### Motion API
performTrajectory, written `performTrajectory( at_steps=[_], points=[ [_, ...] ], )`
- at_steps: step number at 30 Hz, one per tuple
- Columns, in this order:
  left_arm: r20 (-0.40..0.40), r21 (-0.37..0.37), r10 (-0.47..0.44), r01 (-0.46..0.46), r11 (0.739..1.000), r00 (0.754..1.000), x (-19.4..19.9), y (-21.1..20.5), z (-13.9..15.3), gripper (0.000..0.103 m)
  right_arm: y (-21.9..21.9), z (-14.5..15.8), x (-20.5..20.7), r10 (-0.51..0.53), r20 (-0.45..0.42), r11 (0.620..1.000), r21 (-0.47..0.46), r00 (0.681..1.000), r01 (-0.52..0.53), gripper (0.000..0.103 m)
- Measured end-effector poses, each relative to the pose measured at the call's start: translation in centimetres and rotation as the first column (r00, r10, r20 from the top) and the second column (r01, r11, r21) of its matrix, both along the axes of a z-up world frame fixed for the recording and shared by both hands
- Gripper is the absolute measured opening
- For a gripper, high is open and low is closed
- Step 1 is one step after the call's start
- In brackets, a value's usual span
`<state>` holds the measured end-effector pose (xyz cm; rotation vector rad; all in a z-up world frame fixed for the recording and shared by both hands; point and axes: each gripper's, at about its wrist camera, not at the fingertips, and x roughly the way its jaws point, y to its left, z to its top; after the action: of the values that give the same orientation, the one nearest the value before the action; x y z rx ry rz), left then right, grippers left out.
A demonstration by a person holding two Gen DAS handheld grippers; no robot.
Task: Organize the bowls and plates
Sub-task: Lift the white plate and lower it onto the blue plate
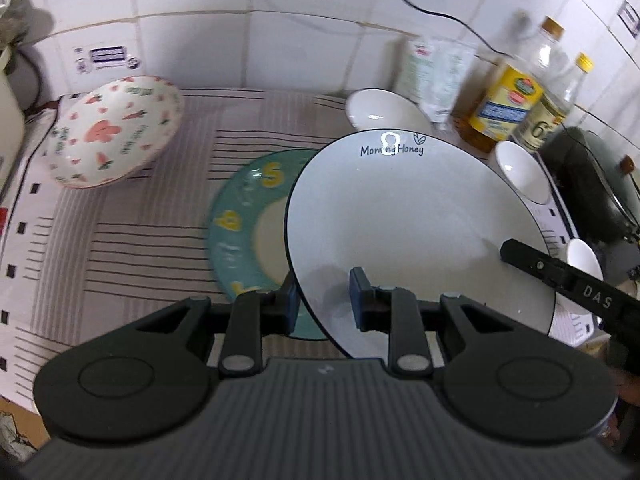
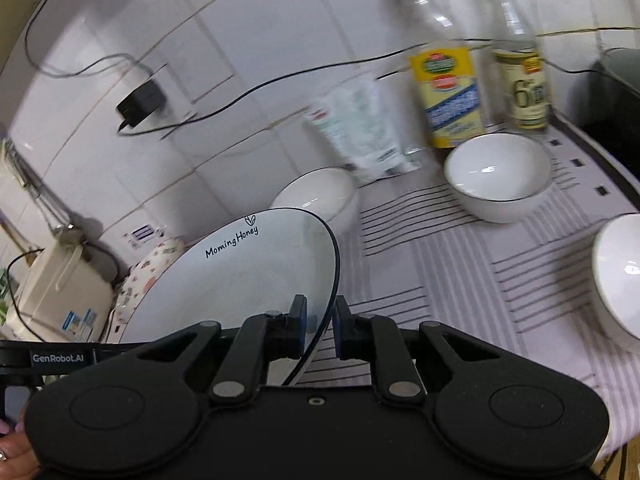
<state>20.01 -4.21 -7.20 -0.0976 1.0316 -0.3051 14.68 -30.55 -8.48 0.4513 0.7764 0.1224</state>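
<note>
A large white plate (image 1: 416, 224) with a black rim and the words "Morning Honey" hangs tilted above the striped cloth, held from two sides. My left gripper (image 1: 323, 300) is shut on its near rim. My right gripper (image 2: 321, 326) is shut on the opposite rim of the same white plate (image 2: 248, 276), and one of its fingers (image 1: 560, 270) shows at the right of the left wrist view. Under the white plate lies a teal plate (image 1: 236, 224) with yellow letters. A floral plate (image 1: 112, 132) leans at the back left. Three white bowls (image 2: 498, 176) (image 2: 320, 196) (image 2: 618, 276) stand on the cloth.
Two oil bottles (image 2: 444, 92) (image 2: 520, 80) and a white pouch (image 2: 360, 136) stand against the tiled wall. A dark pan (image 1: 592, 184) sits at the right. A cream appliance (image 2: 60, 292) stands at the left, and a black plug with its cable (image 2: 140, 100) hangs on the wall.
</note>
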Motion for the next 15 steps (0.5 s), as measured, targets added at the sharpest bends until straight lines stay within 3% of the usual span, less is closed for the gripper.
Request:
performTrajectory(
  at_steps=[8, 15],
  points=[
    [-0.069, -0.006, 0.069, -0.07, 0.998, 0.995, 1.6, 3.9, -3.0, 0.024, 3.4, -2.6, 2.6, 0.092, -0.055, 0.995, -0.022, 0.994, -0.093, 0.018],
    [-0.138, -0.003, 0.099, -0.101, 0.995, 0.985, 3.0, 5.2, -6.2, 0.024, 4.8, -5.2, 4.0, 0.102, -0.114, 0.994, -0.014, 0.988, -0.104, 0.018]
  ],
)
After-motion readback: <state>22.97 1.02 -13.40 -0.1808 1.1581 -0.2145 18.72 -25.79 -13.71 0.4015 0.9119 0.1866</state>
